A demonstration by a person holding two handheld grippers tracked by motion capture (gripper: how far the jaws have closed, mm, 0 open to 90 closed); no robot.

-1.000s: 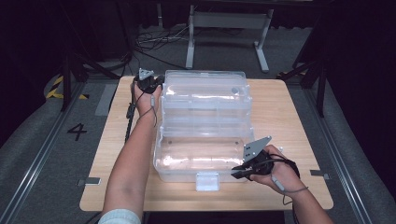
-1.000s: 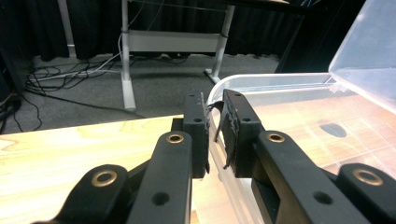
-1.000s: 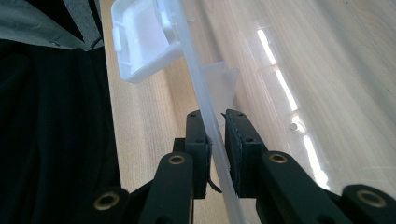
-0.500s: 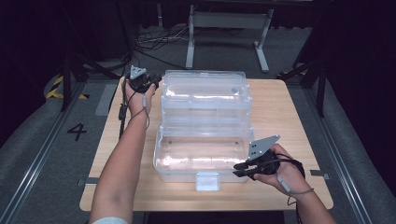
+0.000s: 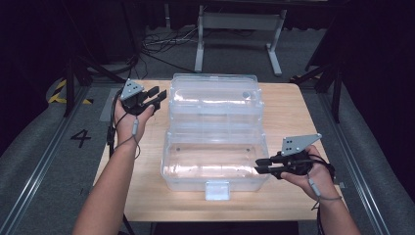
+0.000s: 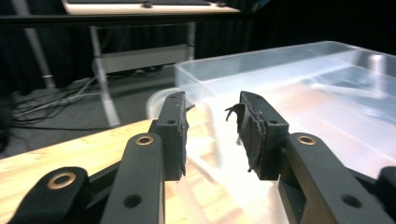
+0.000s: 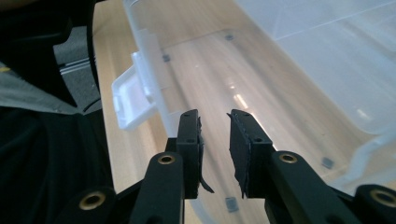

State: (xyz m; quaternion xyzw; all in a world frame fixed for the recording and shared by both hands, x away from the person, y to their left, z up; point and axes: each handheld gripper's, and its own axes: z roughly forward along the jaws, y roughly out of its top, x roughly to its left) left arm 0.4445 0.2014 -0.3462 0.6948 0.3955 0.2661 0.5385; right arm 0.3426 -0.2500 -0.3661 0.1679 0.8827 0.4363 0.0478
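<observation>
A clear box (image 5: 214, 132) is lying open across the middle of the tabletop (image 5: 293, 112), lid folded back. The left arm is stretching forward along the box's left side, holding the left gripper (image 5: 157, 98) just off the lid's far-left corner; its fingers (image 6: 172, 126) have just been opening and are standing apart, gripping nothing. The right gripper (image 5: 259, 165) is pointing level at the box's near-right corner, fingers (image 7: 189, 140) parted and empty.

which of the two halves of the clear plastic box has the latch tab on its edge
The near half, closest to the person: a white latch tab hangs from its front edge. The far half, lying open behind it, shows no such tab, and the left gripper is beside it.
</observation>
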